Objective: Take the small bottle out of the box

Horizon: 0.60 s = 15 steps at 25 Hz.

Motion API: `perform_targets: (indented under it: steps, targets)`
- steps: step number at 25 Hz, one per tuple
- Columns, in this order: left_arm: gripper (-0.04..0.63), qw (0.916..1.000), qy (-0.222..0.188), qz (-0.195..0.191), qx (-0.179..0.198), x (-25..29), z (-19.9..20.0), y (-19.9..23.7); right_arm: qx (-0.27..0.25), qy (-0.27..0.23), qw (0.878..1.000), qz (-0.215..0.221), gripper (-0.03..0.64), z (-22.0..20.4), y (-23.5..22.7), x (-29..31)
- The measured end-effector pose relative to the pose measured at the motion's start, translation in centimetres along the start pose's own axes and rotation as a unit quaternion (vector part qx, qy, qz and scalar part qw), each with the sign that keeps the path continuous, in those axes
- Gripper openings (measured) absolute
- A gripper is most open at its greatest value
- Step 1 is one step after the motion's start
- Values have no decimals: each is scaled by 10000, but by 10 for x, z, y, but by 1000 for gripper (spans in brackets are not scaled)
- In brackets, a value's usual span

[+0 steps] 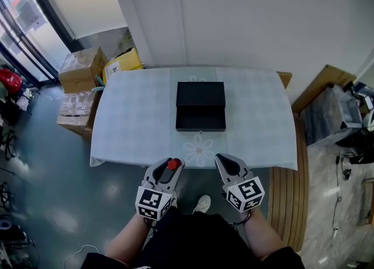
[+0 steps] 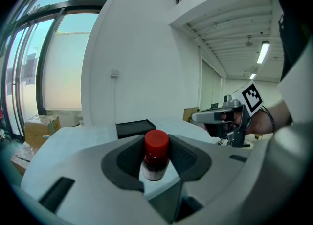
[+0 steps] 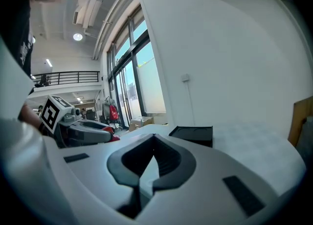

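Note:
A small dark bottle with a red cap (image 1: 173, 164) (image 2: 156, 154) stands upright between the jaws of my left gripper (image 1: 169, 167), which is shut on it just off the table's near edge. The black box (image 1: 200, 107) (image 2: 134, 127) (image 3: 193, 133) lies open in the middle of the table, lid folded back toward the wall; its dark inside shows nothing I can make out. My right gripper (image 1: 224, 163) (image 3: 153, 146) hovers beside the left one, to its right, jaws shut with nothing between them. Both grippers point at the box from in front of the table.
The table wears a pale patterned cloth (image 1: 134, 121). Cardboard boxes (image 1: 80, 69) and a yellow one (image 1: 124, 62) stand on the floor at the left. Wooden boards (image 1: 322, 82) and a slatted panel (image 1: 285, 203) are at the right. A white wall runs behind the table.

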State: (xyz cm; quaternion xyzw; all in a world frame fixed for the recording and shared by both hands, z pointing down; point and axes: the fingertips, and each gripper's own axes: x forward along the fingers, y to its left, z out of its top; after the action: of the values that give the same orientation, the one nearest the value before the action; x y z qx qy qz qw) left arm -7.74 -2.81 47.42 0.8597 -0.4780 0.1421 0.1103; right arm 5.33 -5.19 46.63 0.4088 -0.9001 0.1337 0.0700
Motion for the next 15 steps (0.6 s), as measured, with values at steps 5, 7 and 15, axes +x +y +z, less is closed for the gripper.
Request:
perform_targets:
  steps: [5,7,15]
  targets:
    - [163,10000,2,21,26,-13,-5,14,2,38,10000,60,23,-4,17,12]
    - [163,10000,25,-37,27,-19,-7,18,11,44,10000,30,23,-6,25,16]
    - [163,9988,3,-477,94,-36,-10,36,2,71,9995,-323,23,-7,55,24]
